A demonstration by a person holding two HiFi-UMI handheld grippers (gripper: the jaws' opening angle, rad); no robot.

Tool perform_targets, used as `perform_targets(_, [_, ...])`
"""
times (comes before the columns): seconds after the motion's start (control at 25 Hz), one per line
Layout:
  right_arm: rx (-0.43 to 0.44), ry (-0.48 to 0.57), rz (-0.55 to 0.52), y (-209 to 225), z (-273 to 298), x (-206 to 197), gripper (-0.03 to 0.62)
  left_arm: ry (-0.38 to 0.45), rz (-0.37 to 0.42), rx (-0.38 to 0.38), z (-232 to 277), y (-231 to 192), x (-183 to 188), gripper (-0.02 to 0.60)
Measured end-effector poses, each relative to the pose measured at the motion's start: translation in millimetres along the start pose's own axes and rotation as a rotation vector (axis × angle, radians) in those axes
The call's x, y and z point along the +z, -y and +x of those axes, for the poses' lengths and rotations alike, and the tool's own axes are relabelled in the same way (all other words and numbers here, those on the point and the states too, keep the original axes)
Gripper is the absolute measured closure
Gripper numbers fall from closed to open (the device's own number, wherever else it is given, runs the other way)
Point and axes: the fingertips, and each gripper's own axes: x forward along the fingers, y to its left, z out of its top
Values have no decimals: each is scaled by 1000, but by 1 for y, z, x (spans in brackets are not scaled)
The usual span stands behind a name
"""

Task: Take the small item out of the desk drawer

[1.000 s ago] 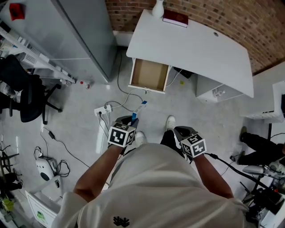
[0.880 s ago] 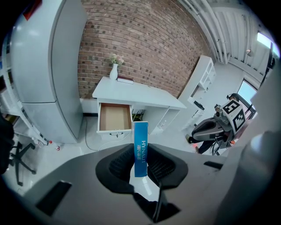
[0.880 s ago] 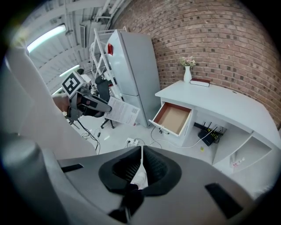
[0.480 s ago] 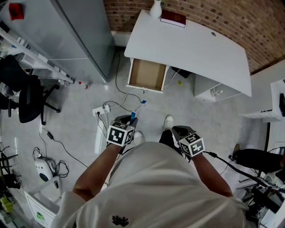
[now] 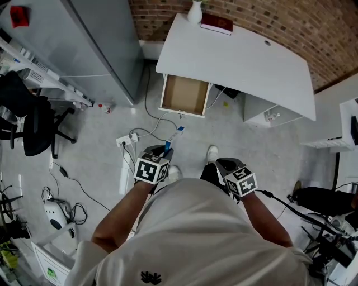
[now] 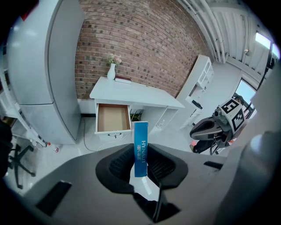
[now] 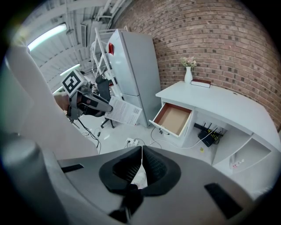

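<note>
My left gripper (image 5: 168,150) is shut on a small blue and white box (image 5: 178,134), which sticks out forward between the jaws, blue side up (image 6: 140,148). In the right gripper view the box shows its white printed face (image 7: 125,112). The desk drawer (image 5: 185,94) stands pulled open under the white desk (image 5: 246,61); its brown inside looks bare (image 6: 113,117). I stand well back from it on the floor. My right gripper (image 5: 224,163) is shut, its pads meeting with nothing between them (image 7: 141,169).
A vase (image 5: 194,11) and a red book (image 5: 218,23) sit at the desk's back edge. A grey refrigerator (image 5: 95,39) stands left of the desk. A power strip with cables (image 5: 130,138) lies on the floor ahead. An office chair (image 5: 33,120) is at the left.
Both grippers and the box keep their places. The head view has shifted slightly, and a dark-clad leg at the right edge has moved.
</note>
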Motion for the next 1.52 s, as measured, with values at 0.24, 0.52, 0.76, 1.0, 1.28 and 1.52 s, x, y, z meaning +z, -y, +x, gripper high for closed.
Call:
perform_targets(0.24, [4, -1, -6, -7, 1, 2, 562, -3, 9, 1, -7, 1, -1, 482])
perform_targets(0.52, [4, -1, -15, -6, 2, 5, 563, -1, 8, 3, -8, -1, 0, 482])
perform_targets(0.76, [2, 2, -9, -3, 2, 4, 563, -4, 11, 1, -4, 0, 1, 482])
perform_targets(1.0, [8, -3, -4, -5, 0, 1, 563, -2, 14, 7, 0, 1, 1, 482])
perform_targets(1.28, [5, -5, -5, -2, -1, -4, 563, -16, 12, 15, 0, 2, -3, 482])
perform_targets(1.52, [-1, -3, 2, 8, -3, -5, 564, -18, 16, 13, 10, 4, 5, 482])
